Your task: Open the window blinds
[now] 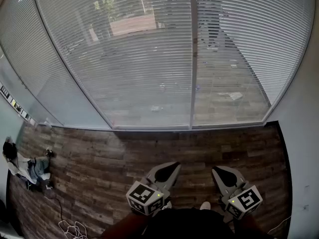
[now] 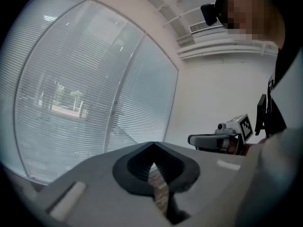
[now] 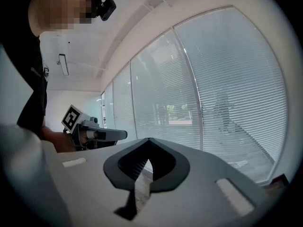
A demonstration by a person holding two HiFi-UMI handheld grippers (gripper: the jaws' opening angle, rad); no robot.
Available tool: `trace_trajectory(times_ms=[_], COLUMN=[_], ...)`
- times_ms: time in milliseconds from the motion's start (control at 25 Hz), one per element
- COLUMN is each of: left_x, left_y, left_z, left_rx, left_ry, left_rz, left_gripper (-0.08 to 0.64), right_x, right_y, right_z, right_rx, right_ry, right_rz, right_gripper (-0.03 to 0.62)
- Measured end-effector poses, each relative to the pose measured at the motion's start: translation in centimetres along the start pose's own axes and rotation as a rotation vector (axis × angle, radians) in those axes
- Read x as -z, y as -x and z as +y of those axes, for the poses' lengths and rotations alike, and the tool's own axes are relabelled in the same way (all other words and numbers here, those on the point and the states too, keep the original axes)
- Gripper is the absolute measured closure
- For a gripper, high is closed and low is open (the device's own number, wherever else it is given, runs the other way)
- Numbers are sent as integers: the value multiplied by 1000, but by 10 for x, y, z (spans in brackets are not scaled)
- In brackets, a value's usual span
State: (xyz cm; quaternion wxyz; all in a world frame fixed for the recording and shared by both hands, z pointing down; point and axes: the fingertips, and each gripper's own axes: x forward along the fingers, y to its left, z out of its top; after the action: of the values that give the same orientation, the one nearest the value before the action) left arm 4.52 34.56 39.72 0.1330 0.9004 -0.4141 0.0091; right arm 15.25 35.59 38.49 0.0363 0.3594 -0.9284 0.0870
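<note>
The blinds (image 1: 149, 59) hang fully down over the big window in front of the person, from the top down to the sill just above the wooden floor (image 1: 99, 158), well apart from both tools. The left gripper (image 1: 174, 167) and the right gripper (image 1: 216, 171) are held low and near the body. Both aim toward the window, with jaws pressed together and nothing between them. I judge the slats to be thin, light and easy to bend or crease, so pinching a slat itself would be a poor choice. A tilt wand or a pull cord is the better place to grip, but I cannot make one out, perhaps it is near the upright frame post (image 1: 192, 59). Each slat runs level from side to side, while the whole curtain of slats hangs vertical and faces into the room. The slats are tilted enough to show the street outside faintly.
</note>
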Motion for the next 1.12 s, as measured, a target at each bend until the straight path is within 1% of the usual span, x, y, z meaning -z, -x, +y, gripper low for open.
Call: trace_trajectory(times_ms=[200, 360, 440, 520, 640, 840, 1120], left_x=[2, 0, 2, 5, 6, 12, 5], left_y=[-5, -4, -2, -1, -5, -2, -8], left_z=[5, 9, 10, 9, 10, 12, 14], left_rx=[-1, -21, -18, -13, -10, -18, -15], left_ry=[-3, -5, -4, 0, 5, -2, 10], left_rz=[-3, -6, -5, -2, 3, 8, 0], left_gripper=[558, 558, 559, 559, 559, 558, 558], right_x=[1, 4, 1, -2, -1, 13, 2], right_y=[-6, -7, -8, -8, -11, -15, -18], right_z=[-1, 0, 2, 5, 6, 4, -3], right_rx=[-18, -17, -26, -54, -83, -58, -52], right_ry=[7, 9, -11, -57, -93, -104, -101], right_rz=[-4, 2, -20, -49, -52, -36, -43], right_gripper=[569, 569, 569, 568, 565, 566, 566])
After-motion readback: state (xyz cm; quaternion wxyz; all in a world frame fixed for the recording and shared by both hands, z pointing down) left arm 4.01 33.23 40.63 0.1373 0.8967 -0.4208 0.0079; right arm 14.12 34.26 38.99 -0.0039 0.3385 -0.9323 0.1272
